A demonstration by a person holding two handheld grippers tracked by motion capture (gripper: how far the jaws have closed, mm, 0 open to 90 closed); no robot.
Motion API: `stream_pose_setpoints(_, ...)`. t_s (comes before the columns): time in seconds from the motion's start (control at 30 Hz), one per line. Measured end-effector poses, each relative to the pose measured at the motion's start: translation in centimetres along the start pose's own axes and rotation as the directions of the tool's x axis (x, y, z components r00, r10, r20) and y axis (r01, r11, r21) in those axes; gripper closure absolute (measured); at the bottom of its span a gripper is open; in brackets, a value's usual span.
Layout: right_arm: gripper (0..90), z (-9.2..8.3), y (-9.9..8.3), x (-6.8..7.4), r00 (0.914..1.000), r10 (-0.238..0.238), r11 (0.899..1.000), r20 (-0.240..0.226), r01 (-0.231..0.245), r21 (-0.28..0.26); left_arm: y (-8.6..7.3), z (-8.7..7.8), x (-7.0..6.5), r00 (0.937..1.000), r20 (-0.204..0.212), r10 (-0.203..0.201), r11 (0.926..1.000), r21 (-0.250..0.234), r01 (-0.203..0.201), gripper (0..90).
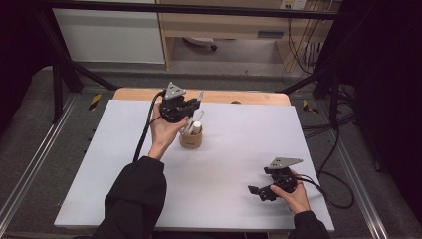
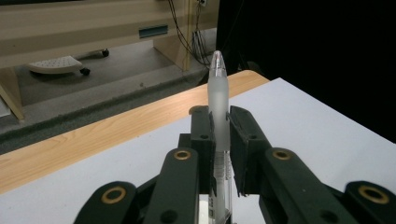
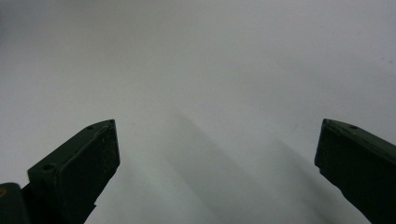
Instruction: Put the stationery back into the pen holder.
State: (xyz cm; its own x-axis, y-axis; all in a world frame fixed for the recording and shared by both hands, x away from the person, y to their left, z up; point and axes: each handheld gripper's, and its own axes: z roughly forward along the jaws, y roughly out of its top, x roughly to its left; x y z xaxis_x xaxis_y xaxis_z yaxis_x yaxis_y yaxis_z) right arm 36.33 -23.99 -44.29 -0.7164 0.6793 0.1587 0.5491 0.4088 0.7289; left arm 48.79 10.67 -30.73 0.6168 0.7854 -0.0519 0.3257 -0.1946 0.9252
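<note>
High view puts the person's left forearm, in a black sleeve, rising from the bottom centre of the frame to the upper middle, where the left hand [image 1: 163, 130] grips the left hand-held gripper [image 1: 195, 105] with its grey plate on top and its jaws aimed toward the upper right. That gripper sits just above a small round wooden pen holder [image 1: 191, 139] standing on the white bench [image 1: 234, 149]; a few pens lean inside the holder. Left gripper view shows the jaws clenched on a clear, frosted-grip pen [image 2: 218, 107], which stands upright between the pads with its tip above them.

At the lower right of the high view, the right hand [image 1: 295, 195] rests low on the bench holding the right hand-held gripper [image 1: 253, 190], pointed toward the left of the frame. Right gripper view shows its jaws spread wide, released, over bare white bench surface.
</note>
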Motion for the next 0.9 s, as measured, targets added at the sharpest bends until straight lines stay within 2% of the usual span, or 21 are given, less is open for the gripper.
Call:
stream_pose_setpoints(0.27,0.7,0.0,0.0,0.0,1.0,-0.003,1.0,-0.001,0.003,0.0,0.2,1.8,0.9,0.9999,-0.009,-0.011,0.9999,-0.013,0.01,80.0)
stream_pose_setpoints(0.57,0.6,0.0,0.0,0.0,1.0,-0.004,1.0,-0.001,0.004,0.0,-0.2,3.4,1.7,0.9996,-0.028,-0.006,1.0,-0.001,0.006,80.0)
stream_pose_setpoints(0.73,0.7,0.0,0.0,0.0,1.0,-0.004,1.0,-0.003,0.004,-0.002,-0.3,4.3,2.0,0.9997,-0.014,-0.018,0.9998,-0.011,0.018,80.0)
stream_pose_setpoints(0.9,0.7,0.0,0.0,0.0,1.0,0.0,1.0,-0.004,0.0,-0.002,-0.6,5.2,2.1,0.9997,-0.018,0.016,0.9999,-0.006,-0.016,80.0)
